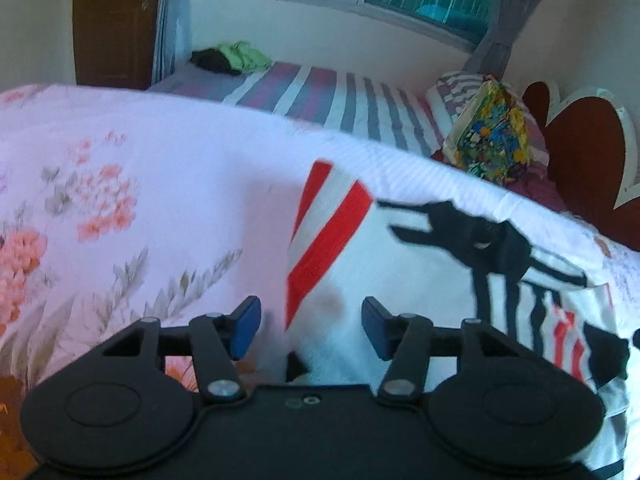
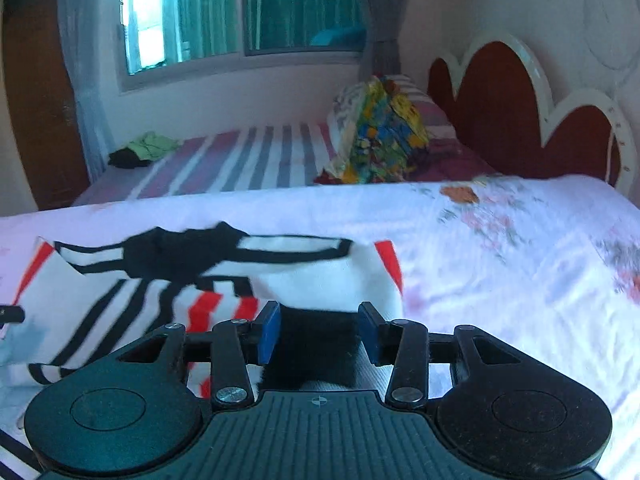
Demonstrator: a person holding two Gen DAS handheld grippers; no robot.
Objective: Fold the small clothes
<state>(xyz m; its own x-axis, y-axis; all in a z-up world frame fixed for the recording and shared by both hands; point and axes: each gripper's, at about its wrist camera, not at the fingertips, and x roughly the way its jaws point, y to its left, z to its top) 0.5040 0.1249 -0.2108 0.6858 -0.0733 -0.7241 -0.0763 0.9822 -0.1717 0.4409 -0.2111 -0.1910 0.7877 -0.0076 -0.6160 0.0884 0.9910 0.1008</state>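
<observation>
A small white shirt point(image 1: 404, 264) with a black spider print and red and black stripes lies partly folded on the pink floral sheet point(image 1: 140, 168). My left gripper point(image 1: 312, 328) hovers open over its red-striped left edge, and the blue pads point(image 1: 246, 326) stand clear of the cloth. In the right wrist view the same shirt point(image 2: 312, 280) spreads out to the left. My right gripper point(image 2: 318, 334) is open, with a black patch of the shirt point(image 2: 316, 344) lying between its pads. In the left wrist view the shirt's near part is hidden under the gripper body.
Beyond the floral sheet point(image 2: 500, 248) is a bed with a striped cover point(image 2: 248, 160). A colourful patterned bag point(image 2: 380, 136) stands on it, and green and black clothes point(image 2: 144, 150) lie at its far end. A red scalloped headboard point(image 2: 520, 108) rises on the right. A window and curtains are behind.
</observation>
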